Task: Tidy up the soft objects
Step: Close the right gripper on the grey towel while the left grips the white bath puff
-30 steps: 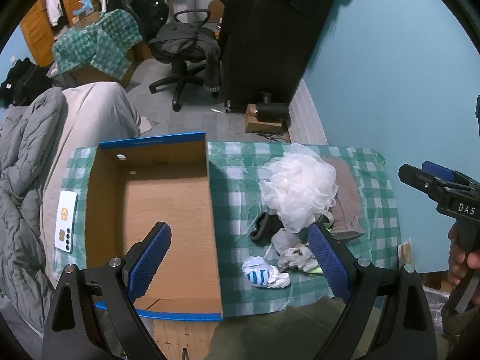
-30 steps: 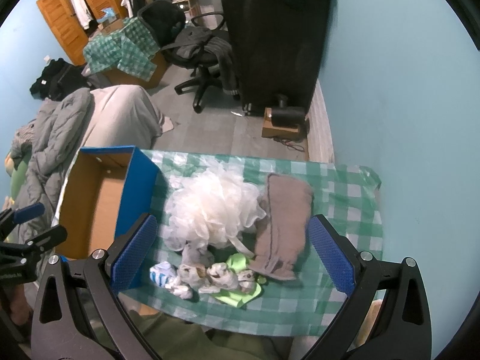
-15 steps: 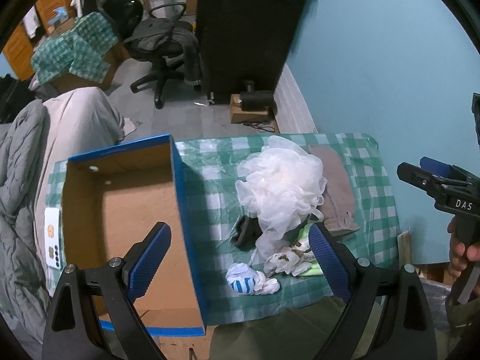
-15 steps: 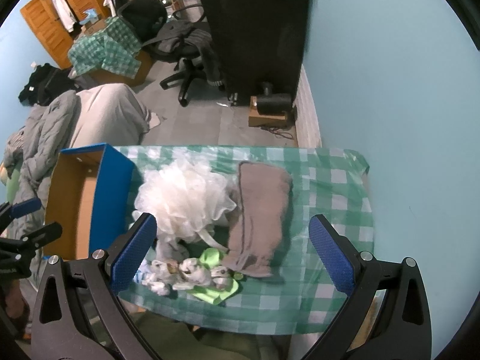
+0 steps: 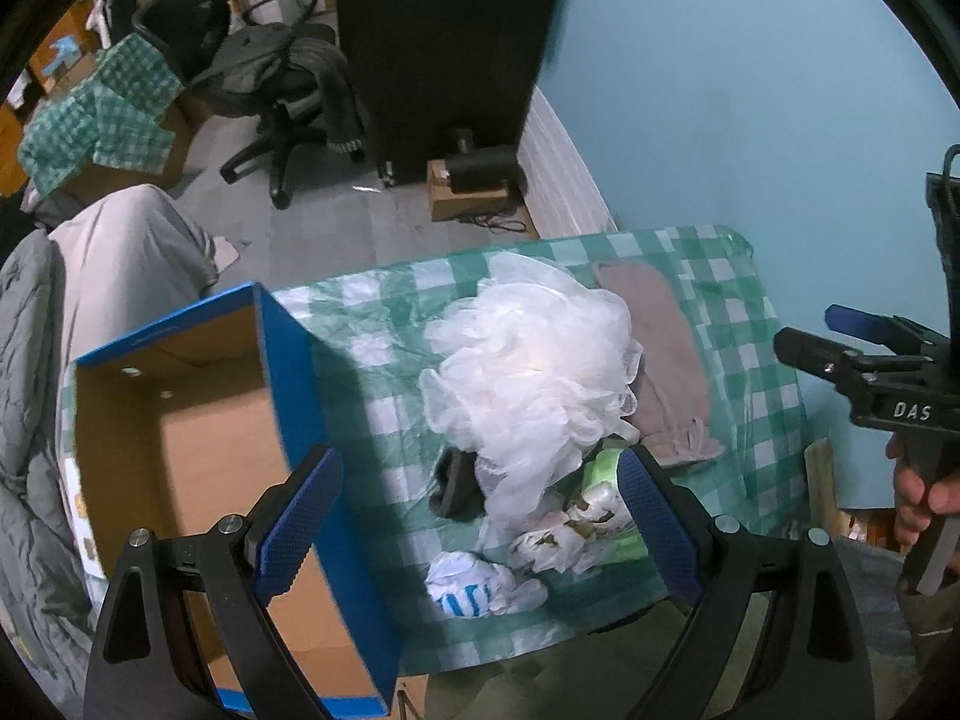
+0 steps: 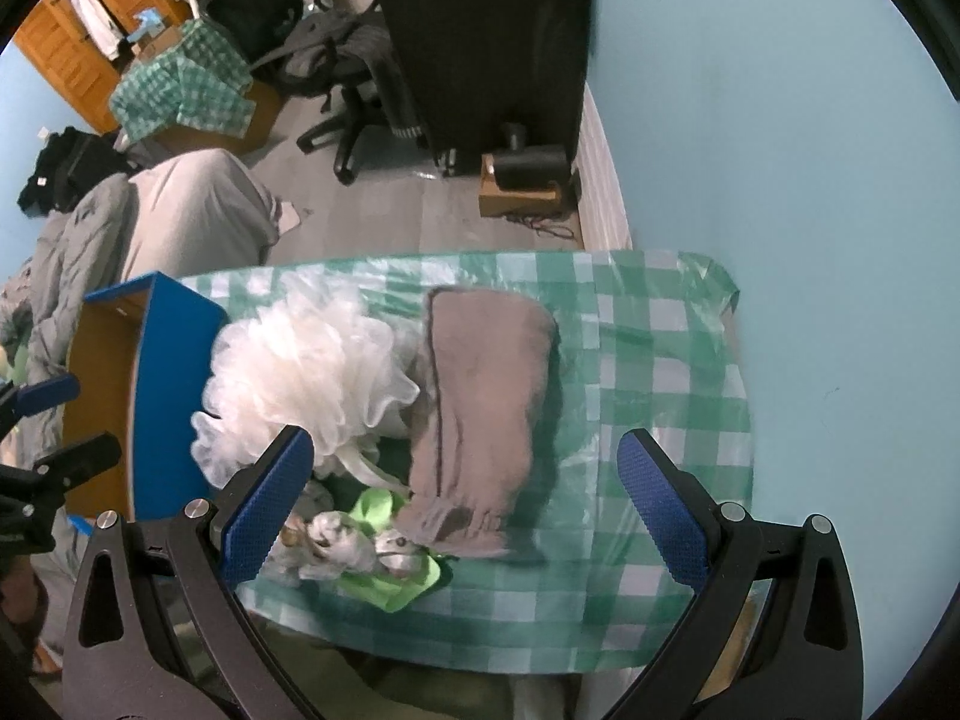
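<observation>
A frilly white mesh bath pouf (image 5: pixel 531 372) is seen heaped at the middle of the green-checked tablecloth (image 6: pixel 660 360), touching a folded grey-brown towel (image 6: pixel 480 396) on its right. Crumpled patterned cloths (image 5: pixel 570 531), a lime-green cloth (image 6: pixel 384 585) and a white, blue-striped sock (image 5: pixel 474 585) are bunched at the near edge. An open blue cardboard box (image 5: pixel 288 360) is placed left of the pile. The left gripper (image 5: pixel 477 525) and right gripper (image 6: pixel 459 501) are both held spread wide, nothing gripped, above the pile's near edge.
</observation>
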Tool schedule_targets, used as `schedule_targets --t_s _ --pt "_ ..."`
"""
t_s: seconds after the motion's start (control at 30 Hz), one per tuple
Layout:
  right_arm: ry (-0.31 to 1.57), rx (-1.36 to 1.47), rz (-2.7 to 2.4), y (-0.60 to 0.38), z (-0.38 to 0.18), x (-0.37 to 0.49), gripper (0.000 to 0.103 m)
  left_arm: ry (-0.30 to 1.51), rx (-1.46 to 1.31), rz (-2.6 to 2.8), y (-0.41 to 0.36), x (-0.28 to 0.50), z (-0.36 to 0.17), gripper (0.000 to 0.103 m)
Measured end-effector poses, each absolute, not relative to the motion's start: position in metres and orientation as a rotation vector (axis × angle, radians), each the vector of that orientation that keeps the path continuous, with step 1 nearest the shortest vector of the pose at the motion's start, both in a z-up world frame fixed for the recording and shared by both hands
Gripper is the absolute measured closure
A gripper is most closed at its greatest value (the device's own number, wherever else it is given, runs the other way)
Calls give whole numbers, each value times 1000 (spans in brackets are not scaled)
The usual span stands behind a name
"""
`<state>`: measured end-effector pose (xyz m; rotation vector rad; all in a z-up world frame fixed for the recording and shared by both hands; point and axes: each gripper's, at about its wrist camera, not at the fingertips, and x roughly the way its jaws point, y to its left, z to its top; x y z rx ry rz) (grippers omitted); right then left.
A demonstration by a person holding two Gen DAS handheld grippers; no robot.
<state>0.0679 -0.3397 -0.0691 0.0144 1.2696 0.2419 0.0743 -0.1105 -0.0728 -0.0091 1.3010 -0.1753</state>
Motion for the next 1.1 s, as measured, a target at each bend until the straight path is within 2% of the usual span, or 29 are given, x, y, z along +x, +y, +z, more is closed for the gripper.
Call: schedule_targets --t_s 0.5,1.1 --pt "1422 43 238 -347 -144 85 2 1428 -34 -250 -145 108 -128 9" --pt "1520 20 231 -345 -185 90 2 1517 14 -222 -160 128 -169 9"
